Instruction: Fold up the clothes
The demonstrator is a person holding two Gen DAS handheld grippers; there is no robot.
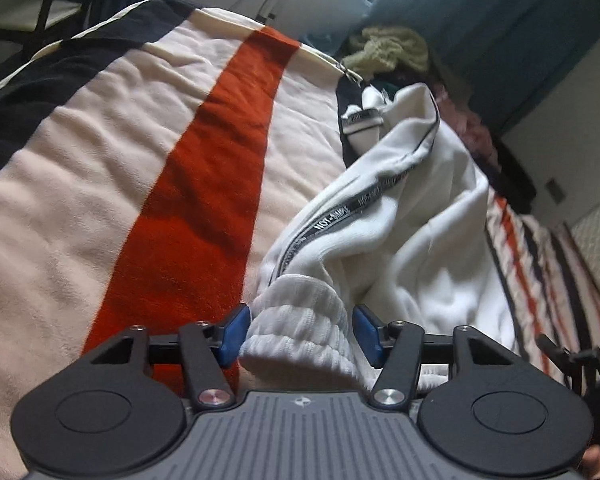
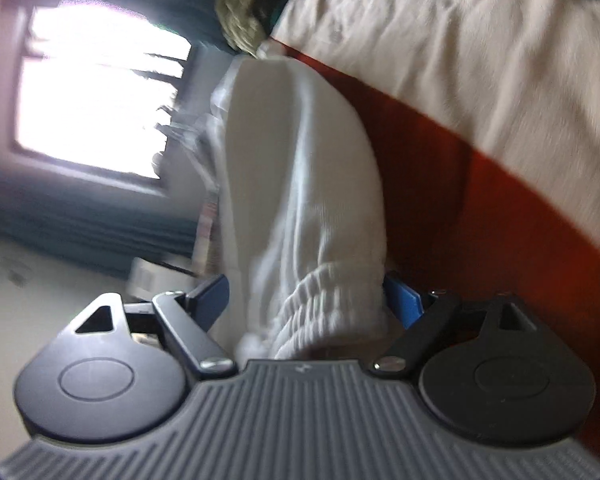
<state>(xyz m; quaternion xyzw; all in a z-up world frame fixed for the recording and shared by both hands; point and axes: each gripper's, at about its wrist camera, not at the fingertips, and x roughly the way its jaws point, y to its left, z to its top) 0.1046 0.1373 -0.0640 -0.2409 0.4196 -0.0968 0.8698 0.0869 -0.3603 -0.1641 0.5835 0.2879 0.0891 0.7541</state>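
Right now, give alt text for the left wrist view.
The left tongs straddle the ribbed cuff of a white garment lying on a striped blanket. A yellowish heap sits beyond.

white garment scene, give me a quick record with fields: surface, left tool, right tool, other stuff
surface: striped blanket, cream, red and navy
garment: white garment, black lettered tape along its zip
left tool: left tool straddles a ribbed cuff; one pad touches, the other stands clear
right tool: right tool straddles a ribbed cuff, blurred
other: yellowish knit at the far end
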